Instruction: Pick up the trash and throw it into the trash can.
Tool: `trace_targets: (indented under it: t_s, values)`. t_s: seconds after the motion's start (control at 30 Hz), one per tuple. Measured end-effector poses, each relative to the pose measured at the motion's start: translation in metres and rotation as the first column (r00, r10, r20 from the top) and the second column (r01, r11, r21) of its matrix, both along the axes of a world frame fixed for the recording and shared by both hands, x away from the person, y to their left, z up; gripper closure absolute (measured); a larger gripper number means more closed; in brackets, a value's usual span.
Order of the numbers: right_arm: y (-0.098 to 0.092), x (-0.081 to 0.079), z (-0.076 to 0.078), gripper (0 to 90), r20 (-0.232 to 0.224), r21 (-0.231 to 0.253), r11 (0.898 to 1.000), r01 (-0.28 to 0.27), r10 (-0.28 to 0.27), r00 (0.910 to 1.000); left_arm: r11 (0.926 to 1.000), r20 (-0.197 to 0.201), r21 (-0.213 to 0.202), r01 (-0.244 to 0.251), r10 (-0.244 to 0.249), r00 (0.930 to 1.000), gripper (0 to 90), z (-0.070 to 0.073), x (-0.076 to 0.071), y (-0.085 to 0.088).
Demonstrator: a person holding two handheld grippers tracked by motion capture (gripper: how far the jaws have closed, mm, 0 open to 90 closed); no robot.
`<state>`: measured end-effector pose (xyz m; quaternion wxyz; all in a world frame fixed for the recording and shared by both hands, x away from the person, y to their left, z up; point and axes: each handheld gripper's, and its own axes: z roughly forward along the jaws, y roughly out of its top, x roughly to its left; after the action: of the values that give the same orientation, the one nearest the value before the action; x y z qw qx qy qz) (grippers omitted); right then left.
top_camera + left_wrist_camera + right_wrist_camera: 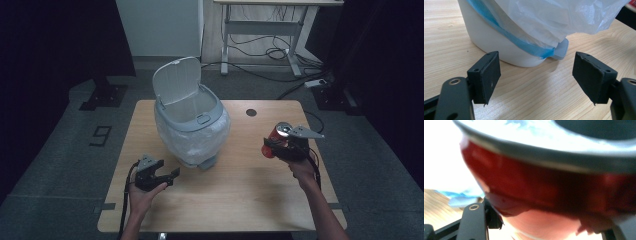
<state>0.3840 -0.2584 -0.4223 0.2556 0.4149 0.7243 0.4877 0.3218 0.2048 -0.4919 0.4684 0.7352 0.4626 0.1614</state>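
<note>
1. The right hand-held gripper (274,142) sat around 3 o'clock on the counter (240,200), lifted off the wood and clamped tight on a red can (274,139).
2. In the high view the can was tipped, its silver top (283,131) pointing up and away, red body squeezed between the jaws.
3. The right gripper view was basically all can (544,192), blurry red wall with the metal rim (536,152) across the top, so yeah, it was right up against the camera.
4. The left hand-held gripper (161,176) was down at about 8 o'clock, resting low by the counter's near left part, jaws wide apart with nothing between them.
5. From the left gripper view its two black pads (486,75) framed the foot of the bin (499,47), near it but not touching.
6. The bin (192,125) stood around 11 o'clock from the counter's middle, lid (176,80) flipped up, white liner bag (200,142) bulging over the outside.
7. A grey pedal (562,48) stuck out at the bin's base, just under the bag's blue edge (529,47).
8. The can was well apart from the bin, off at the bin's 3 to 4 o'clock.
</note>
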Motion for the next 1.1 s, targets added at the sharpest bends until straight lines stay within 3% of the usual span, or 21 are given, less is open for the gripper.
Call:
trace_targets:
  t_s: [0.43,1.1]
  values:
    - [0.003,-0.01,0.046,35.0,0.06,0.032,0.998,-0.045,0.043,0.9973,1.0,-0.001,-0.002,0.003,-0.003,1.0,22.3,0.0,0.0,0.0]
    - [0.022,-0.004,0.082,34.9,0.101,0.048,0.993,-0.107,0.102,0.9897,1.0,-0.008,-0.002,0.004,-0.004,1.0,22.3,-0.001,0.001,0.0]
